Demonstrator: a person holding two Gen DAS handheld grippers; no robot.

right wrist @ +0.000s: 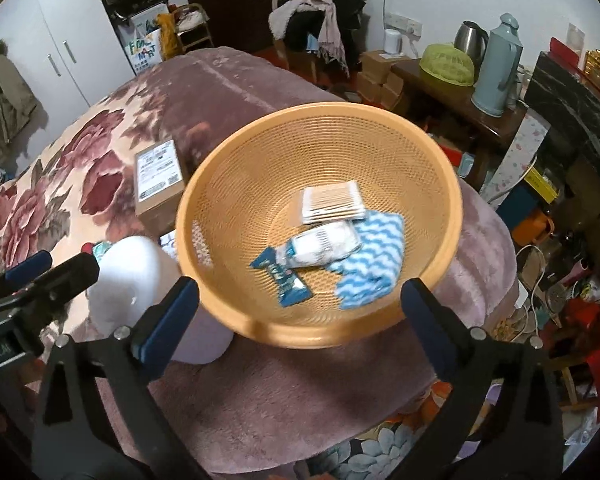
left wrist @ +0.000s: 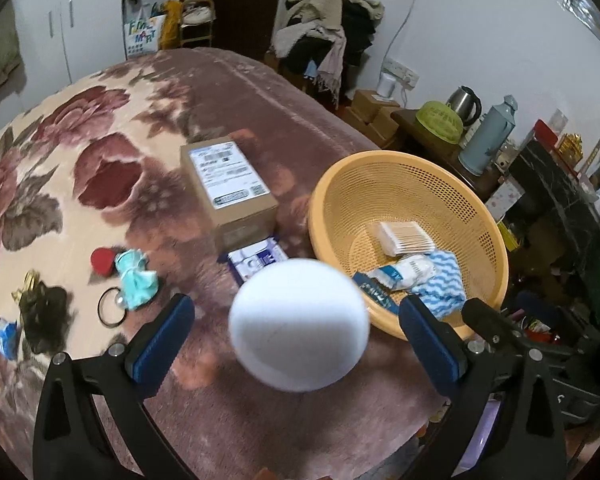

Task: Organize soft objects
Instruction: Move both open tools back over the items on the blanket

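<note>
While the left gripper (left wrist: 296,320) stands wide open, a white round foam ball (left wrist: 299,325) sits between its pads, untouched.
Right gripper (right wrist: 300,304) is likewise wide open and empty, facing the orange perforated plastic basket (right wrist: 260,152) near the bed's right edge. Judged light and compressible; close gently across the ball's widest part, since it may roll or slip.
</note>
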